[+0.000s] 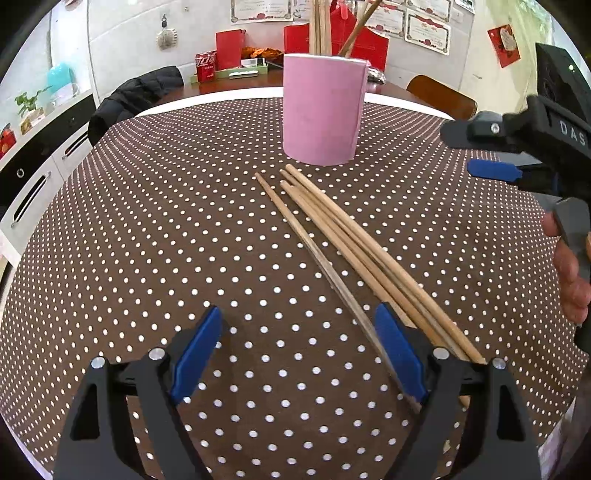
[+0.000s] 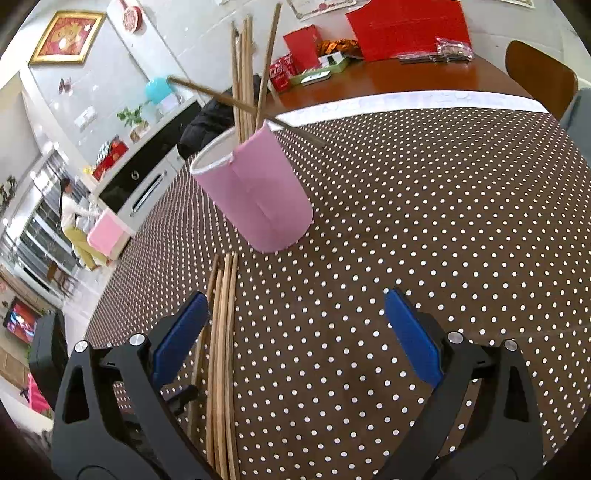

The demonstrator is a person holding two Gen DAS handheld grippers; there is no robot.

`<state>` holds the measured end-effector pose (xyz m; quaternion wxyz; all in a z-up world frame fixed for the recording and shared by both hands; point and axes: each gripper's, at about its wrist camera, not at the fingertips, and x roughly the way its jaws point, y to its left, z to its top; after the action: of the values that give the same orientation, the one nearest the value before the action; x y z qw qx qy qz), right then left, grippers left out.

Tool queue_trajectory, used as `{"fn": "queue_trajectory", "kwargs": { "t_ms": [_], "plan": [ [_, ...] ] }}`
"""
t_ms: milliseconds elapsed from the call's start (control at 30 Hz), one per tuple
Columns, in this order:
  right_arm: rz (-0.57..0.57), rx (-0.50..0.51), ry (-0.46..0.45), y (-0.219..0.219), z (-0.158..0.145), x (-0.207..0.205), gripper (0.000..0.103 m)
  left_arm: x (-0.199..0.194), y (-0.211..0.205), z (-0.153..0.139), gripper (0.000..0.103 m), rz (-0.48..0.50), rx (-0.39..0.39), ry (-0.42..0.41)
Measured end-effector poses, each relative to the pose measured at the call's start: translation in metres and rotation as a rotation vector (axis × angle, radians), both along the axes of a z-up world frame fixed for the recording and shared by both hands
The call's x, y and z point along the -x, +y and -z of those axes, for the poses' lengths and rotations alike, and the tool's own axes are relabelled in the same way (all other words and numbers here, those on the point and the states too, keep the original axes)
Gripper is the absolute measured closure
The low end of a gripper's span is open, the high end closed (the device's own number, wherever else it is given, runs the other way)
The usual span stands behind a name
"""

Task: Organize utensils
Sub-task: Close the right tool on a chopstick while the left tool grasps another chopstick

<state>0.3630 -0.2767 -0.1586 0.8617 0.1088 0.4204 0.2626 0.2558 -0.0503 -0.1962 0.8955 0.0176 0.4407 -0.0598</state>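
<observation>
Light: we see bright, even daylight | Shadows: soft, faint on the dotted tablecloth (image 1: 184, 221) | Blur: the falling chopstick (image 2: 243, 105) smears slightly | Distortion: strong fisheye bending at edges, black corners | Focus: centre sharp

Left view: bench (image 1: 147, 229) bare from 7 to 11 o'clock. Cup (image 1: 322, 110) blocks 12, sticks (image 1: 325, 22) rising from it. Loose chopsticks (image 1: 354, 243) lie from centre to 4, beside the left gripper (image 1: 301, 354). Right gripper (image 1: 491, 151) at 3. Right view: bench bare 12 to 5.
</observation>
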Motion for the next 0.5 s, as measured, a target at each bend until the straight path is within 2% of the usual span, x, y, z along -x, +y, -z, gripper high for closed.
{"fn": "queue_trajectory", "kwargs": {
  "t_ms": [100,200,233,267,300,400,433,500],
  "plan": [
    [-0.057,0.055,0.006,0.015,0.003,0.005,0.008,-0.01,0.001,-0.002,0.02,0.005,-0.032,-0.001],
    [-0.151,0.124,0.006,0.039,0.008,0.013,0.009,-0.021,0.007,-0.003,0.021,0.023,-0.024,0.001],
    [-0.181,0.154,0.0,0.049,0.01,0.016,0.012,-0.021,0.01,-0.003,0.027,0.038,-0.014,-0.002],
    [-0.221,0.182,-0.007,0.061,0.012,0.02,0.023,-0.021,0.012,-0.004,0.03,0.051,-0.009,-0.003],
    [-0.243,0.192,-0.005,0.068,0.014,0.022,0.028,-0.022,0.015,-0.004,0.033,0.056,-0.011,-0.004],
    [-0.282,0.222,0.01,0.083,0.021,0.024,0.062,-0.022,0.023,-0.006,0.045,0.066,-0.006,-0.003],
    [-0.289,0.236,0.017,0.087,0.025,0.024,0.067,-0.023,0.025,-0.007,0.049,0.067,-0.007,-0.003],
    [-0.302,0.235,0.021,0.091,0.027,0.024,0.068,-0.027,0.029,-0.007,0.054,0.076,-0.012,-0.002]
  ]
}}
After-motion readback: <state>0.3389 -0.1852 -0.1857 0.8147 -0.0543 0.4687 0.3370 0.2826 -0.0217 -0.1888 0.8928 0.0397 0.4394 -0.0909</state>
